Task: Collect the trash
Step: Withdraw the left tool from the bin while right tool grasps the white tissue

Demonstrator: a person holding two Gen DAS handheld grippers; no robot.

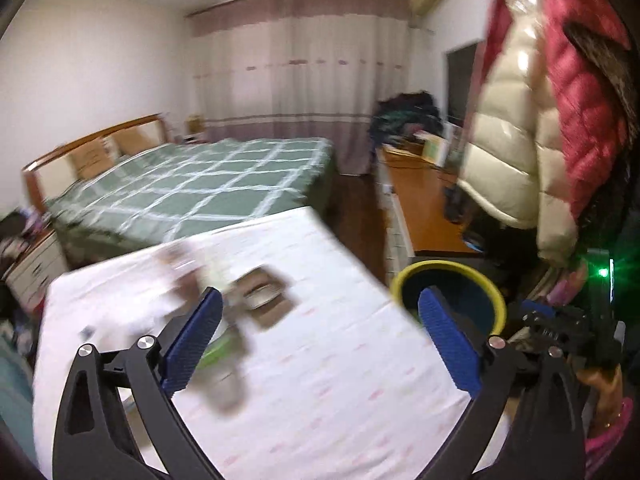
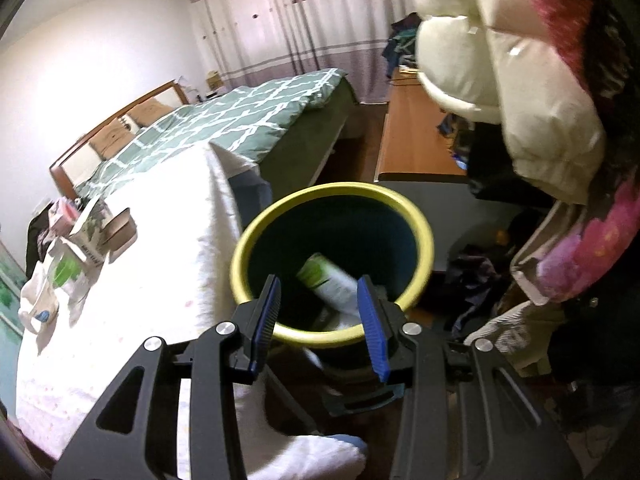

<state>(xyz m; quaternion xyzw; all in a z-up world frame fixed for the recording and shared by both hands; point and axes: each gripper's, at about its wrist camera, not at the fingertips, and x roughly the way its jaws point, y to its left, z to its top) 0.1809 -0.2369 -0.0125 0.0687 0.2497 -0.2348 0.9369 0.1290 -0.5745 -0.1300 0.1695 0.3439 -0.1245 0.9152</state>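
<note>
A dark bin with a yellow rim (image 2: 332, 192) stands beside the white-covered table (image 2: 160, 280); it also shows in the left wrist view (image 1: 448, 270). A white and green bottle (image 2: 330, 282) is inside the bin, blurred, just past my right gripper (image 2: 320, 300), which is open and empty over the bin's near rim. My left gripper (image 1: 320, 312) is open and empty above the table (image 1: 320, 380). Trash lies on the table: a brown carton (image 1: 266, 294) and blurred wrappers (image 1: 176, 268); in the right wrist view a carton (image 2: 120, 232), a printed box (image 2: 90, 236) and white bags (image 2: 44, 300).
A bed with a green checked cover (image 1: 200, 184) lies beyond the table. A wooden desk (image 1: 424, 208) stands at the right. Puffy cream and red jackets (image 1: 540, 120) hang close at the upper right. Clothes lie on the floor (image 2: 476, 276) near the bin.
</note>
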